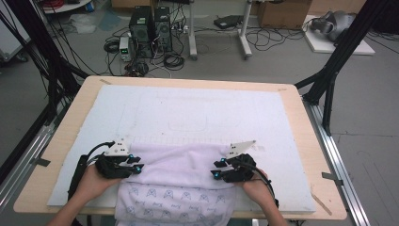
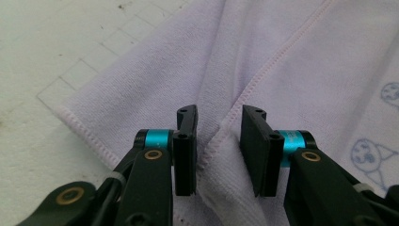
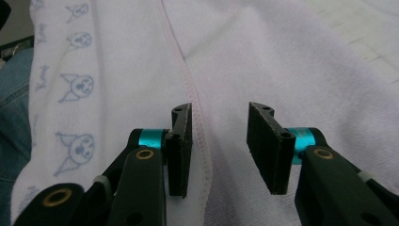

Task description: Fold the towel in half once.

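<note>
White-padded tabletop [image 1: 188, 113] carries a lilac towel [image 1: 181, 172] at its near edge, long axis running toward the person and printed end overhanging, left gripper [image 1: 137, 163] and right gripper [image 1: 217, 169] at its side hems, jaws open astride them, probably for a fold.

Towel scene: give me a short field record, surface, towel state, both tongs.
surface: white foam mat on a wooden table
towel: pale lilac towel, upper part folded over, printed side with cartoon faces hanging off the near edge
left tongs: left tongs at the towel's left side, jaws apart, a stitched hem fold lying between them, pads not pressing it
right tongs: right tongs at the towel's right side, jaws apart over flat cloth, hem beside one jaw
lifted: towel lies on the mat
</note>
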The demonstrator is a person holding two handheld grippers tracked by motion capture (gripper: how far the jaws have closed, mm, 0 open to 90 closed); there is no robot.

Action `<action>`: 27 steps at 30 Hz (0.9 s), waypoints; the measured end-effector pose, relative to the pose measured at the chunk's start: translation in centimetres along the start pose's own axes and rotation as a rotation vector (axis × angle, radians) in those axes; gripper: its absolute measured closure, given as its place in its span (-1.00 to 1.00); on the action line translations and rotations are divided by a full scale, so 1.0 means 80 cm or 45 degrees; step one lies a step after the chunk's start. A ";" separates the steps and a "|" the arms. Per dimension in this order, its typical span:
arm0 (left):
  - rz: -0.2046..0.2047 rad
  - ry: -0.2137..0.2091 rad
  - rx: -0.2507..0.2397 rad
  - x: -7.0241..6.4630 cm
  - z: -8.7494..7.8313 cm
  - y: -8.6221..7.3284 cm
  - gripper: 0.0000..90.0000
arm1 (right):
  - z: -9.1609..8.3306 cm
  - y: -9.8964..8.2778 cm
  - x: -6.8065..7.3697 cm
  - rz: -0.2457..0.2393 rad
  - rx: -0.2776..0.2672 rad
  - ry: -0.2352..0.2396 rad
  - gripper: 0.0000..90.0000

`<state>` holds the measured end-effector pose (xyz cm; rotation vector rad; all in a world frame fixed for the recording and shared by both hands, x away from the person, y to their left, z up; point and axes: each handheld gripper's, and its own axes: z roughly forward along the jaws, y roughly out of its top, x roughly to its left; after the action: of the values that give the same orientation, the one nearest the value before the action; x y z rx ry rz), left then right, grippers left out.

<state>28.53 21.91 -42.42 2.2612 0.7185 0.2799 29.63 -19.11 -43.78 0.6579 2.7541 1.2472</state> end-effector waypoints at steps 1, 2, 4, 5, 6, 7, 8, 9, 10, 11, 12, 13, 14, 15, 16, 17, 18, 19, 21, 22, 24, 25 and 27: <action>-0.002 0.001 0.000 0.000 0.001 0.000 0.48 | 0.003 -0.001 0.001 -0.003 0.014 0.005 0.46; -0.008 -0.001 0.003 0.000 0.002 0.000 0.51 | 0.005 -0.001 0.001 -0.010 0.017 0.009 0.49; -0.013 -0.003 0.013 0.001 0.004 0.000 0.54 | 0.006 -0.001 0.001 -0.007 0.010 0.016 0.55; -0.014 -0.003 0.022 0.001 0.005 0.000 0.54 | 0.006 -0.002 0.000 -0.008 0.008 0.024 0.59; -0.017 -0.003 0.023 0.002 0.006 0.000 0.55 | 0.006 -0.001 0.000 -0.008 0.009 0.031 0.63; -0.021 -0.004 0.027 0.002 0.007 0.000 0.56 | 0.006 -0.001 0.000 -0.011 0.012 0.038 0.68; -0.027 -0.004 0.036 0.003 0.008 0.000 0.57 | 0.006 -0.001 0.001 -0.014 0.014 0.047 0.72; -0.033 -0.009 0.038 0.004 0.009 0.000 0.57 | 0.006 -0.001 0.001 -0.019 0.013 0.048 0.76; -0.041 -0.013 0.041 0.005 0.010 0.000 0.59 | 0.006 -0.001 0.002 -0.026 0.016 0.056 0.80; -0.043 -0.018 0.043 0.005 0.010 0.000 0.63 | 0.006 0.000 0.002 -0.025 0.017 0.059 0.83; -0.042 -0.026 0.045 0.005 0.011 0.000 0.70 | 0.006 0.000 0.002 -0.022 0.019 0.069 0.87; -0.041 -0.025 0.040 0.004 0.011 0.000 0.76 | 0.006 0.000 0.002 -0.026 0.014 0.074 0.88; -0.033 -0.026 0.045 0.004 0.011 0.000 0.80 | 0.006 0.000 0.002 -0.029 0.015 0.073 0.90; -0.028 -0.027 0.049 0.003 0.010 0.000 0.83 | 0.005 0.000 0.002 -0.030 0.013 0.079 0.93; -0.028 -0.027 0.044 0.002 0.009 0.000 0.85 | 0.004 0.000 0.003 -0.022 0.007 0.092 0.96; -0.028 -0.020 0.044 0.001 0.007 0.000 0.86 | 0.003 0.000 0.003 -0.021 -0.003 0.102 0.97; -0.023 -0.017 0.035 0.000 0.004 0.001 0.86 | 0.002 0.001 0.005 -0.024 -0.010 0.105 0.98; -0.022 -0.016 0.024 -0.002 0.001 0.000 0.87 | -0.001 0.002 0.007 -0.029 -0.017 0.113 0.98; -0.046 -0.032 -0.021 -0.006 -0.006 -0.002 0.87 | -0.005 0.004 0.011 -0.040 -0.042 0.115 0.98; -0.059 -0.036 -0.038 -0.008 -0.011 -0.006 0.87 | -0.008 0.005 0.013 -0.045 -0.053 0.124 0.98; -0.068 -0.041 -0.057 -0.013 -0.016 -0.011 0.87 | -0.013 0.007 0.018 -0.048 -0.065 0.138 0.98; -0.069 -0.052 -0.068 -0.016 -0.020 -0.014 0.87 | -0.016 0.007 0.020 -0.050 -0.066 0.147 0.99; -0.058 -0.077 -0.085 -0.023 -0.026 -0.017 0.86 | -0.020 0.008 0.025 -0.055 -0.066 0.154 0.98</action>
<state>25.62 22.89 -41.90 2.1780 0.7176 0.2101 27.70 -19.13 -41.99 0.5325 2.8038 1.3880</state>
